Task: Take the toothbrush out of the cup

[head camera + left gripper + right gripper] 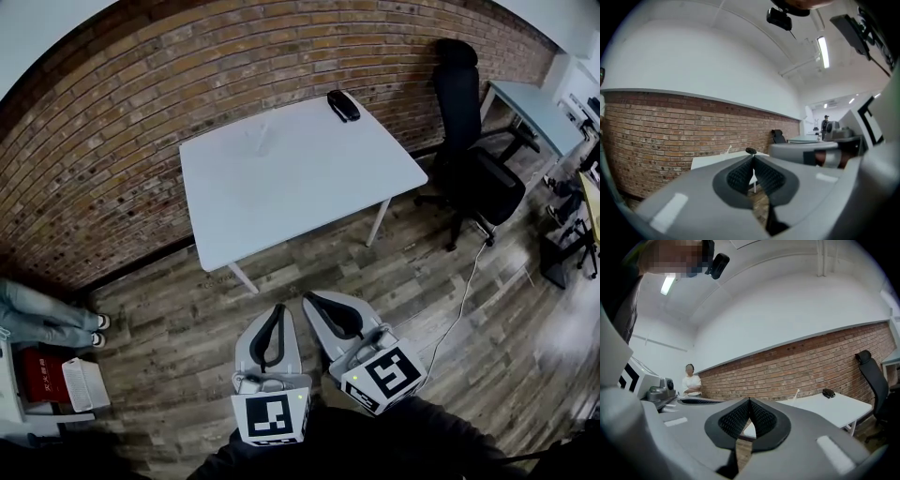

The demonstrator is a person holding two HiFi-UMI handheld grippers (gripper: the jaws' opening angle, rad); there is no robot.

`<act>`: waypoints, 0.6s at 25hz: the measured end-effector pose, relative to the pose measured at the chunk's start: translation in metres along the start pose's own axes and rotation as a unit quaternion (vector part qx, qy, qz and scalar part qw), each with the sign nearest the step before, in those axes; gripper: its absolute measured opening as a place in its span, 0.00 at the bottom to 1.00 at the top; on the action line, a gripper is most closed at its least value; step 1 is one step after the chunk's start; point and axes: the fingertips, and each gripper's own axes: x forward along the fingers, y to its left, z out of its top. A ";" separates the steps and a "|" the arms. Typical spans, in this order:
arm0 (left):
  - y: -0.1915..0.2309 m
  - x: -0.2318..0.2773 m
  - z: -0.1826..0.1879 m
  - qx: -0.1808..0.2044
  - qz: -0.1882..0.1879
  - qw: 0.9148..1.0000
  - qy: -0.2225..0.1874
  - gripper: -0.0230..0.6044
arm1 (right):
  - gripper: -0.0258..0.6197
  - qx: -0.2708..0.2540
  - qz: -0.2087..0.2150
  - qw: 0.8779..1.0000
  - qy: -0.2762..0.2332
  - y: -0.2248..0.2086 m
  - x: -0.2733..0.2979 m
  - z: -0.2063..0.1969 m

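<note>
Grey-shelled, both grippers are held low and side by side over the wooden floor (178, 323), pointing roughly level toward the white table (309, 187) ahead. The left gripper (278, 309) has its jaws pressed together with nothing between them. The right gripper (311, 300) is likewise closed and empty. Well beyond both tips, a clear cup (262, 142) stands on the table with the white toothbrush (795, 394) leaning inside it.
</note>
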 end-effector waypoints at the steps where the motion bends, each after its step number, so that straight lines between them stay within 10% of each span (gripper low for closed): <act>1: 0.002 0.009 -0.001 0.004 0.002 1.000 0.004 0.05 | 0.04 0.003 0.001 1.000 0.000 -0.007 0.006 0.000; 15: 0.001 0.117 0.025 0.039 0.014 0.999 0.004 0.05 | 0.04 0.021 0.019 0.999 -0.024 -0.103 0.061 0.022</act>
